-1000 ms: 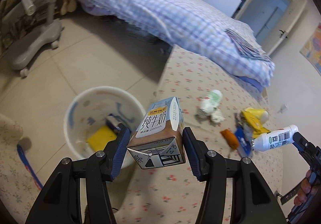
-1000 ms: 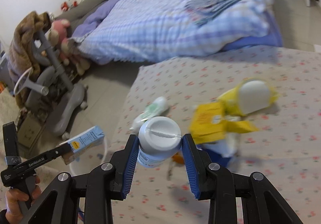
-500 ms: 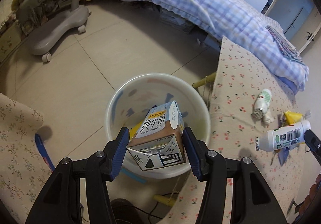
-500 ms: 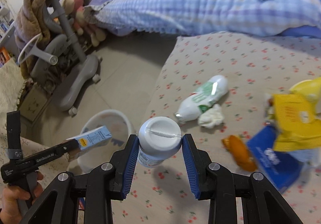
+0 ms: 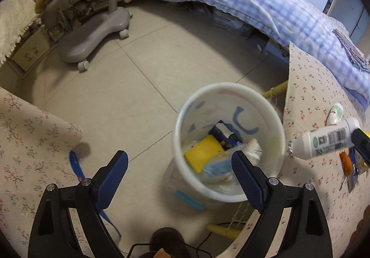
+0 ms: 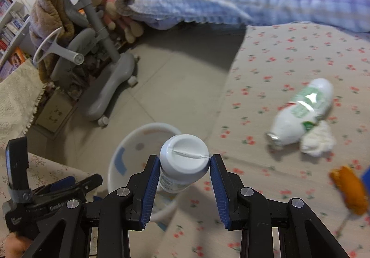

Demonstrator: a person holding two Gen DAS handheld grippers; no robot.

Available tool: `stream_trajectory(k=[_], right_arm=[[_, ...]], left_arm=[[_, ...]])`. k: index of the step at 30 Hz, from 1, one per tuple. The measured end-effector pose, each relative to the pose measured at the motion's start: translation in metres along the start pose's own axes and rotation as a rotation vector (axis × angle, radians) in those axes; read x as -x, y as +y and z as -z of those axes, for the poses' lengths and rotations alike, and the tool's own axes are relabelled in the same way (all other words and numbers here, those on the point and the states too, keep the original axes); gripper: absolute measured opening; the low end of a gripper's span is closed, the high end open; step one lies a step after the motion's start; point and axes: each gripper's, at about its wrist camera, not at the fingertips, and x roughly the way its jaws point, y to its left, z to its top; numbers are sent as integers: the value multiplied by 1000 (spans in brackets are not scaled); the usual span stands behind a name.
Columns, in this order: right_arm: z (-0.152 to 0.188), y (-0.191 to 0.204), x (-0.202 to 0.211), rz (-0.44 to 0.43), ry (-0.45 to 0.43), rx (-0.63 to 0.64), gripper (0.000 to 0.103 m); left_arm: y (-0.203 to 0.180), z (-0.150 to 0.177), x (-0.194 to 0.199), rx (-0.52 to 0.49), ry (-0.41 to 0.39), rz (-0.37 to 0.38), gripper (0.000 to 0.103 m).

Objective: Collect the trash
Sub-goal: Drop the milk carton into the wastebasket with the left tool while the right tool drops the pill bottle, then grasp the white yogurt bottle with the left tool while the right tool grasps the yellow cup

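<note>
Down on the grey floor by the flowery cloth (image 6: 289,54), your white bin (image 5: 227,196) holds trash, your left claw (image 5: 179,169) is wide open and empty, and your right claw (image 6: 184,165) squeezes a white bottle (image 6: 183,162).
</note>
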Motion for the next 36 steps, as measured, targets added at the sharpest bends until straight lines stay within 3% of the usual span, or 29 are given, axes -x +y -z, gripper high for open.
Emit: stream_trajectory(k=[12, 14, 15, 16, 26, 36], right_arm=[[10, 22, -53, -67, 98, 38, 42], [10, 22, -53, -74, 103, 30, 58], [10, 21, -50, -70, 93, 25, 70], [10, 20, -45, -63, 78, 22, 73], [11, 1, 14, 63, -8, 57, 77], [12, -55, 88, 242, -100, 55, 79]], left_arm=[[19, 3, 4, 6, 0, -10, 93], [17, 3, 5, 8, 0, -1, 93], [16, 3, 6, 8, -2, 2, 93], [14, 4, 7, 8, -5, 5, 93], [-21, 5, 15, -41, -9, 48, 93], [-87, 6, 24, -105, -1, 133, 93]])
